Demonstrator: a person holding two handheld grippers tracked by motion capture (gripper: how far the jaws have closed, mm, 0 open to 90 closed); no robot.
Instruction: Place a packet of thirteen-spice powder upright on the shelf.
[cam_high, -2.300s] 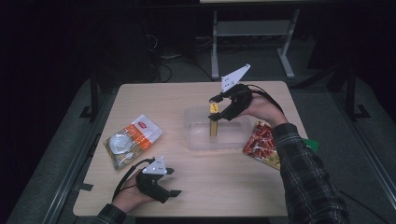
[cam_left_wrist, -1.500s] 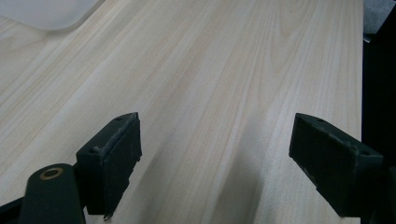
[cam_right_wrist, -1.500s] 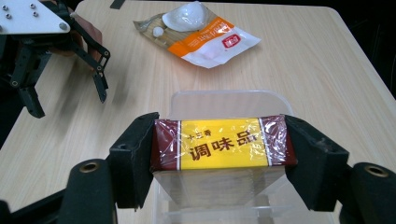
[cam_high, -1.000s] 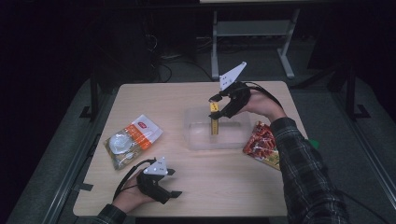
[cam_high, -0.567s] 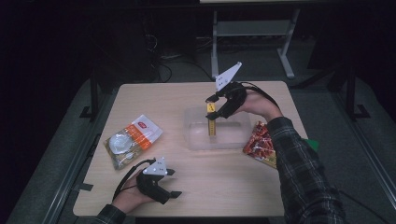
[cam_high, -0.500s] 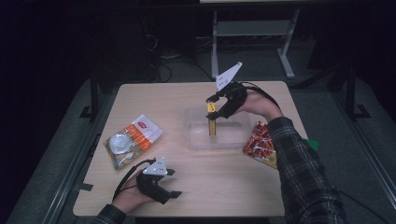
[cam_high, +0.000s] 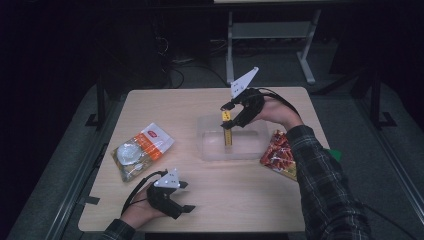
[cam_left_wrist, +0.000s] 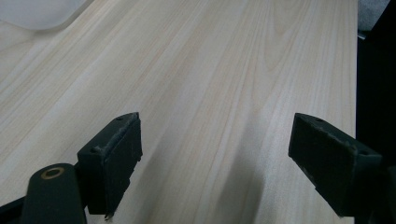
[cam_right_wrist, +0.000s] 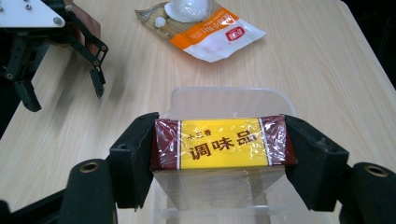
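Observation:
My right gripper (cam_high: 231, 119) is shut on a yellow and maroon packet (cam_high: 228, 132) with Chinese writing, holding it upright over a clear plastic container (cam_high: 250, 148) at the table's middle. In the right gripper view the packet (cam_right_wrist: 219, 142) spans the gap between both pads (cam_right_wrist: 137, 154), with the container (cam_right_wrist: 229, 99) beneath and beyond it. My left gripper (cam_high: 187, 196) rests on the table near the front edge, open. In its own view its jaws (cam_left_wrist: 219, 163) stand wide over bare wood with nothing between them.
An orange and white snack bag (cam_high: 142, 150) lies at the left of the table (cam_high: 210, 200), also seen far off in the right gripper view (cam_right_wrist: 210, 23). A red snack bag (cam_high: 277, 155) lies right of the container, partly under the plaid sleeve.
Since the earliest frame the right gripper has shifted slightly left with the packet, then held still over the container. The left gripper has not moved.

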